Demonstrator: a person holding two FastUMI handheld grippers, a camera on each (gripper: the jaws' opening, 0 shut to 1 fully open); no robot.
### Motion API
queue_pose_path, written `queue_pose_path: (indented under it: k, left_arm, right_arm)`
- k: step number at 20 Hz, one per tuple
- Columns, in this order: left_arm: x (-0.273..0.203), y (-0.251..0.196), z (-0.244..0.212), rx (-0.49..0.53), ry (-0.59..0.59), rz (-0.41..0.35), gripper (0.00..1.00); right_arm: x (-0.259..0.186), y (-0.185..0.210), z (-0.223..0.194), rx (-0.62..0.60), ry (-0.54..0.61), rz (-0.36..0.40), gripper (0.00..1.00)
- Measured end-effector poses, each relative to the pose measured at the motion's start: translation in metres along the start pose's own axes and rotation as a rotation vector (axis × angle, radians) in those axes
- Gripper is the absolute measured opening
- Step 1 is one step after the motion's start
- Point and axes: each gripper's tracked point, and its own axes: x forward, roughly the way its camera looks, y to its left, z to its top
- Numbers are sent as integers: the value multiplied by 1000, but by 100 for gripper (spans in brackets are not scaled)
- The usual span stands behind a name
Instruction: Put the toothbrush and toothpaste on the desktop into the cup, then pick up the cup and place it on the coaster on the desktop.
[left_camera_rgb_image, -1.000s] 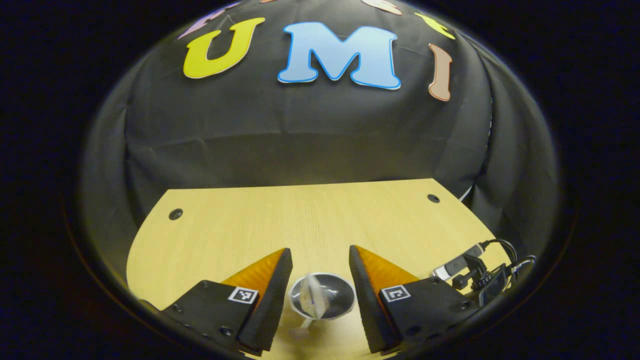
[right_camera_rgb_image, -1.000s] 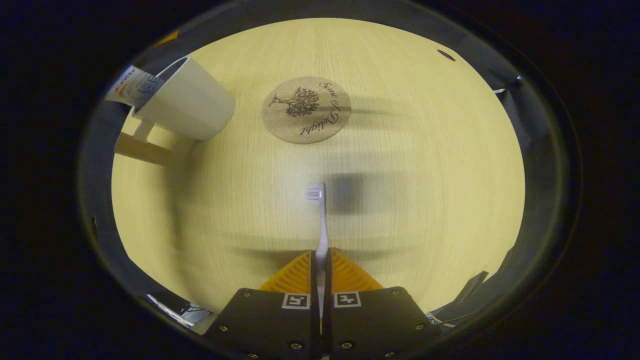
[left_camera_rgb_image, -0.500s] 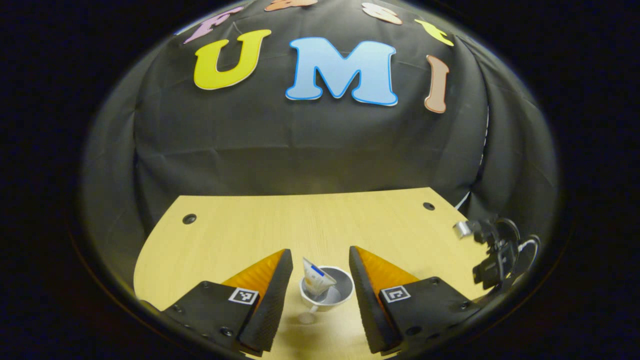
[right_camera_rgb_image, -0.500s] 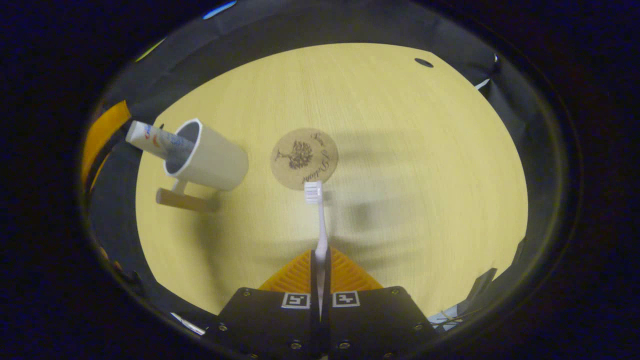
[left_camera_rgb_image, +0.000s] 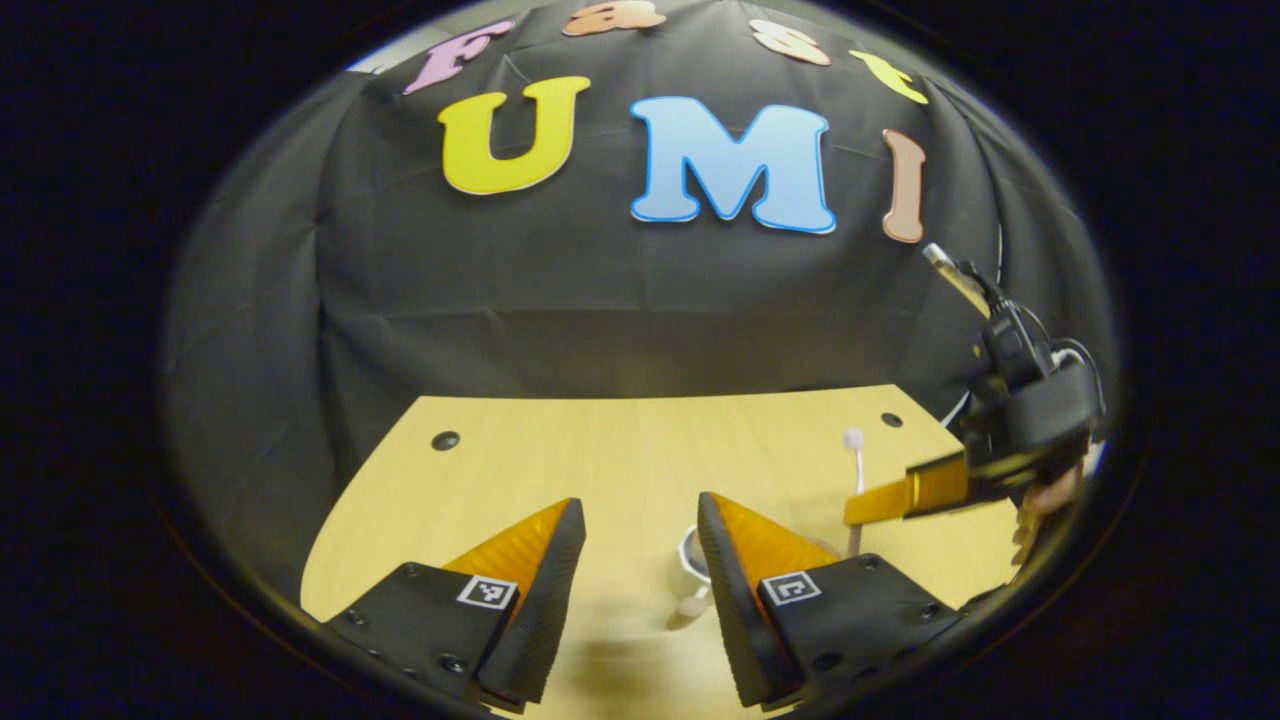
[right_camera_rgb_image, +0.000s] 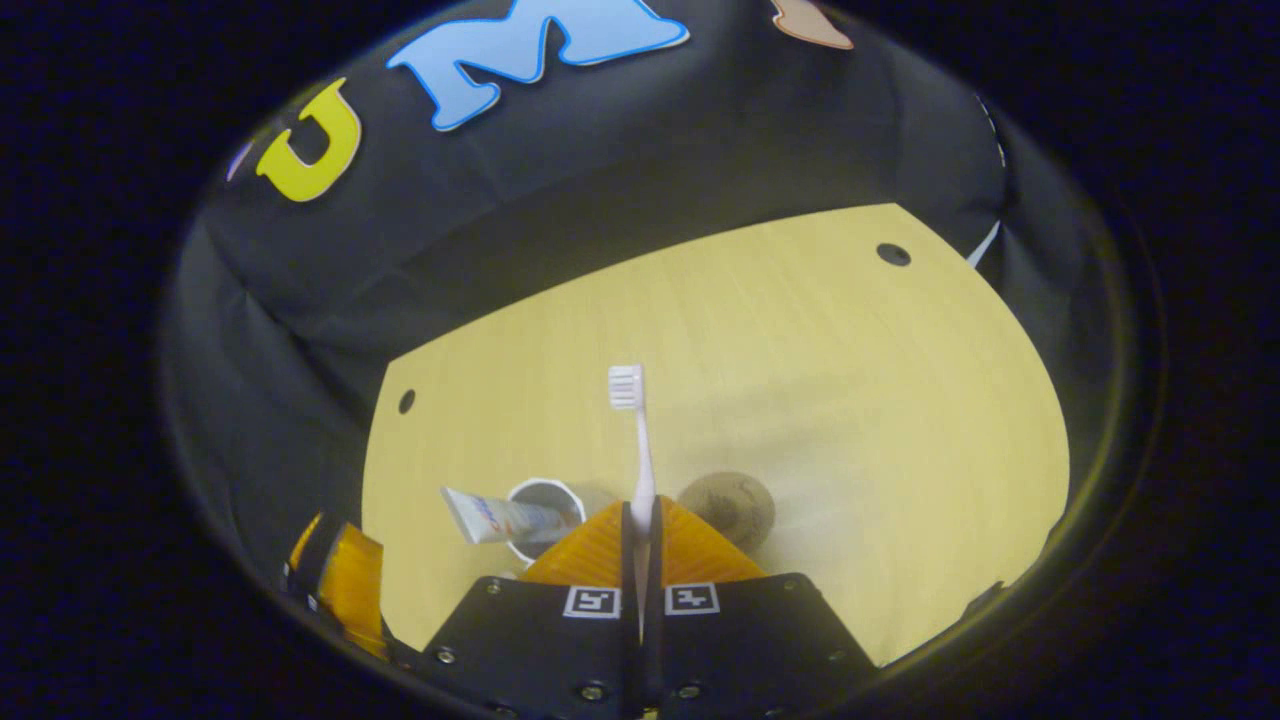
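Note:
My right gripper (right_camera_rgb_image: 640, 510) is shut on the white toothbrush (right_camera_rgb_image: 641, 450), whose bristle head points up and away over the desk. Below it stands the white cup (right_camera_rgb_image: 545, 497) with the toothpaste tube (right_camera_rgb_image: 488, 517) leaning out to the left. The round cork coaster (right_camera_rgb_image: 728, 500) lies just right of the cup. My left gripper (left_camera_rgb_image: 640, 505) is open above the desk with nothing between its fingers. The cup (left_camera_rgb_image: 692, 555) peeks out behind its right finger. In the left gripper view the right gripper (left_camera_rgb_image: 852, 514) hangs at the right, holding the toothbrush (left_camera_rgb_image: 854, 455) upright.
The pale wooden desktop (right_camera_rgb_image: 820, 350) has small dark holes near its back corners. Black cloth walls close it in behind and at the sides. A hand (left_camera_rgb_image: 1040, 505) holds the right gripper at the right edge. The left gripper (right_camera_rgb_image: 345, 580) shows at the lower left.
The right gripper has risen and tilted up with the toothbrush, now over the cup and coaster. The left gripper has shifted left and back, so the cup sits behind its right finger.

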Motion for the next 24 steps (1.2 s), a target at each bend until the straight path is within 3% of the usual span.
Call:
queue_pose_path:
  k: [7,13,20,24]
  left_arm:
    - [-33,76,-19,-53,28,146,75]
    - [-52,109,-31,-73,58,216,75]
    - [-57,105,-39,-59,79,201,75]
    - [-47,82,-37,-43,86,146,75]
  right_arm:
    - [14,52,39,16,-125,97,1]
    - [36,60,22,-136,-211,84,2]
    - [28,57,-12,-163,-302,136,4]
    - [18,51,-33,-215,-298,137,19]
